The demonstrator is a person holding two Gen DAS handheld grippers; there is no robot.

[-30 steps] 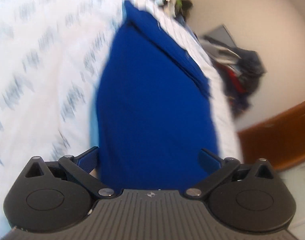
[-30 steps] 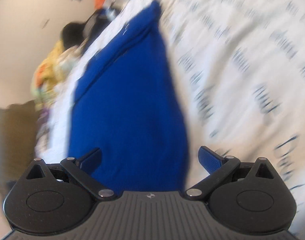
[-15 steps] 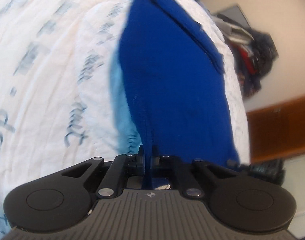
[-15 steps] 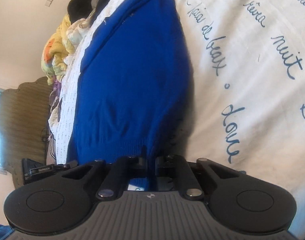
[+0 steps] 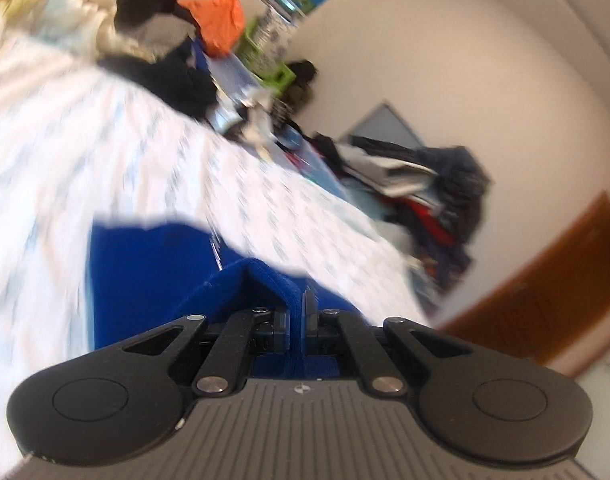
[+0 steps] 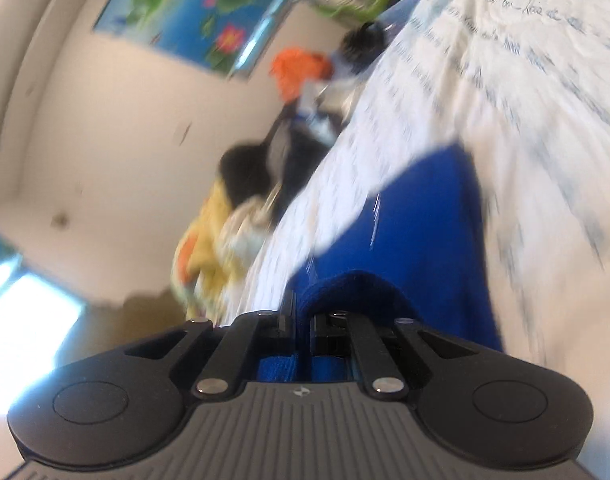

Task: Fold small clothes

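Left tongs (image 5: 295, 312) and right tongs (image 6: 303, 320) each clamp the royal-blue knit garment (image 5: 153, 264) at 6 o'clock; white script-printed bedspread (image 5: 85, 152) beyond at 12

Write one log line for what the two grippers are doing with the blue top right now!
left gripper: shut on blue top | right gripper: shut on blue top | surface: white bedspread

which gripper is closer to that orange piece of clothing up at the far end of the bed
Neither clearly. The left gripper and the right gripper both clamp the blue garment's hem, well short of the orange cloth, which lies far ahead of each.
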